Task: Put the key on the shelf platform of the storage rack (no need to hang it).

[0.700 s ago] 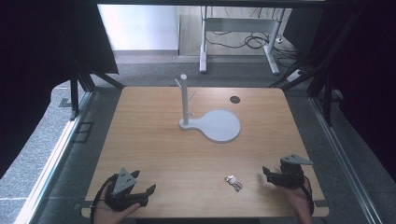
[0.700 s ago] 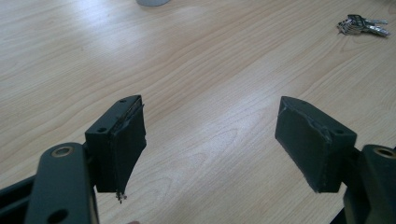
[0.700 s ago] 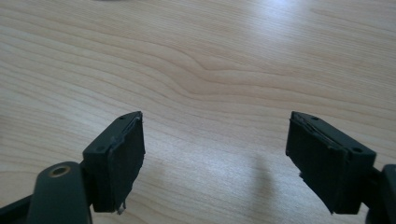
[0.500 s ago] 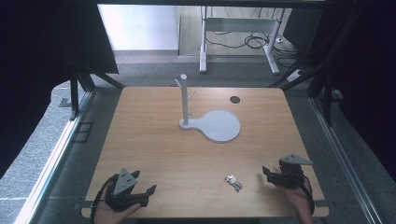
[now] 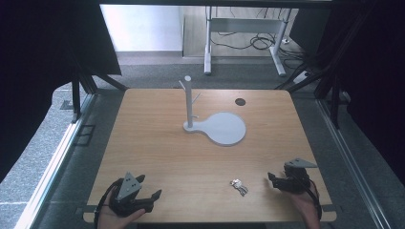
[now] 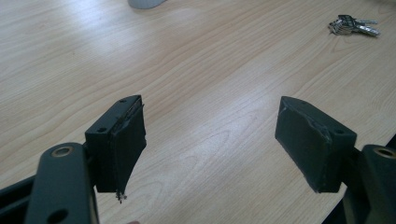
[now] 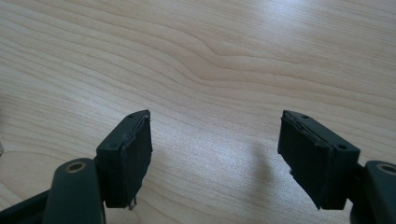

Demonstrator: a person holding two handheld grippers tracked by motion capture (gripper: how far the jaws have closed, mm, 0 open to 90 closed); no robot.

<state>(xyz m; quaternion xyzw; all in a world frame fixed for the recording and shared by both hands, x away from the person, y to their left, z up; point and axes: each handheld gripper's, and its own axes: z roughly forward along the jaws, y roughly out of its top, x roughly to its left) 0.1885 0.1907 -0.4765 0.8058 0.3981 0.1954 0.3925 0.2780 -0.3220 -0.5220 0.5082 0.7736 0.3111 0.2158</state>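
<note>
At the near table (image 5: 157,143) edge, the left gripper (image 5: 155,194) and right gripper (image 5: 271,177) were held, jaws spread wide (nothing between them). A bunch of keys (image 5: 239,185) was found flat between both, nearer the right. Farther off, a white pegged stand (image 5: 215,125) was placed.
</note>
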